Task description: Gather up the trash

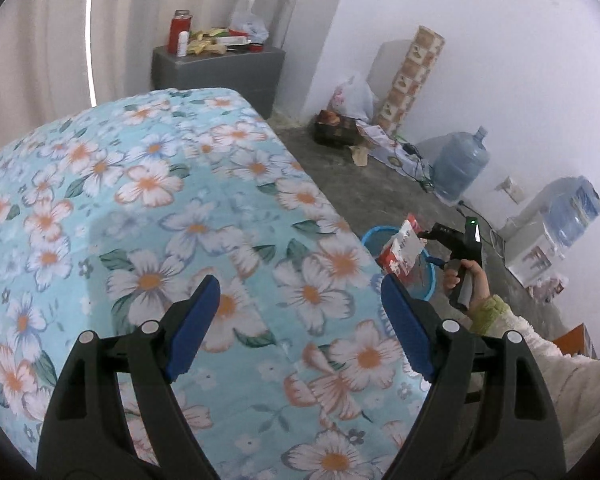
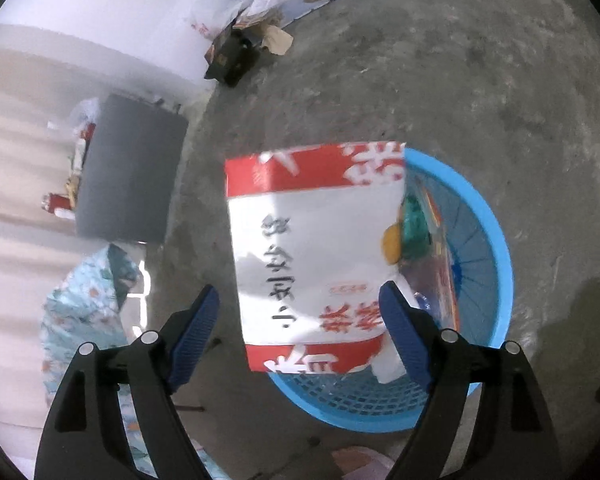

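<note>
Now right claw [image 2: 300,312] wide, red-white packet [image 2: 316,256] loose between pads; left claw [image 1: 300,312] wide, empty.

Both wrist views look down (sharing the blue basket [image 2: 496,240])

Count on inspection: 2 grippers, left gripper [image 1: 300,312] and right gripper [image 2: 300,320]; 1 red-and-white paper bag [image 2: 312,256]; 1 blue basket [image 2: 496,240]; 2 water jugs [image 1: 460,168]; 1 grey cabinet [image 1: 216,72]; 1 floral bedcover [image 1: 160,208]; 1 patterned roll [image 1: 414,76]
</note>
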Action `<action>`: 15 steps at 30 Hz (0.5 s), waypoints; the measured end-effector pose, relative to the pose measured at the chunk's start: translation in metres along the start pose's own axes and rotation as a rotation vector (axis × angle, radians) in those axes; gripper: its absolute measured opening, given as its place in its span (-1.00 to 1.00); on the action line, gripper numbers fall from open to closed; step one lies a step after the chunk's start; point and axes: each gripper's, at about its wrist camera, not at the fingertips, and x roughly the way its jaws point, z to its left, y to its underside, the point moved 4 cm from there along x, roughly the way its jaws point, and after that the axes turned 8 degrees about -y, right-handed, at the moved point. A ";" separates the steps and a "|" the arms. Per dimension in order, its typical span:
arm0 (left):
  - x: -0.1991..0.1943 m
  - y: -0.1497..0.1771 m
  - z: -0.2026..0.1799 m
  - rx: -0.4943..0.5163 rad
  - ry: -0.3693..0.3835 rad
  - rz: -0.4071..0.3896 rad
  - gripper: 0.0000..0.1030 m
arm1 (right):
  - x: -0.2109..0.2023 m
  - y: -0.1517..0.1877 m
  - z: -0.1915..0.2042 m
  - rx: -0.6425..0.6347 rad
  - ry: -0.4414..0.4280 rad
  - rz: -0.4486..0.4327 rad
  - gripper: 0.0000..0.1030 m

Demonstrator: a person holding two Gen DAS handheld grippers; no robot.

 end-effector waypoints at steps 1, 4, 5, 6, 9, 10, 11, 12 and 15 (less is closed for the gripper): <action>-0.001 0.000 0.001 -0.005 0.003 -0.002 0.51 | -0.006 -0.002 -0.001 -0.008 0.014 -0.010 0.55; -0.003 0.000 0.003 -0.019 0.014 -0.013 0.51 | -0.025 -0.004 -0.008 -0.003 0.029 -0.033 0.55; -0.004 0.001 0.004 -0.020 0.015 -0.018 0.51 | -0.030 -0.005 -0.010 0.001 0.029 -0.038 0.55; -0.006 0.001 0.005 -0.019 0.016 -0.024 0.51 | -0.038 -0.004 -0.013 0.006 0.029 -0.046 0.55; -0.010 0.003 0.005 -0.020 0.027 -0.037 0.52 | -0.048 0.000 -0.024 0.030 0.042 -0.051 0.55; -0.012 0.004 0.005 -0.024 0.032 -0.038 0.52 | -0.049 0.001 -0.028 0.038 0.047 -0.047 0.55; -0.013 0.006 0.007 -0.029 0.034 -0.038 0.52 | -0.050 0.002 -0.032 0.050 0.055 -0.047 0.55; -0.015 0.007 0.008 -0.034 0.033 -0.037 0.52 | -0.054 0.005 -0.037 0.071 0.057 -0.056 0.55; -0.020 0.011 0.012 -0.047 0.032 -0.035 0.51 | -0.064 0.016 -0.036 0.102 0.017 -0.068 0.55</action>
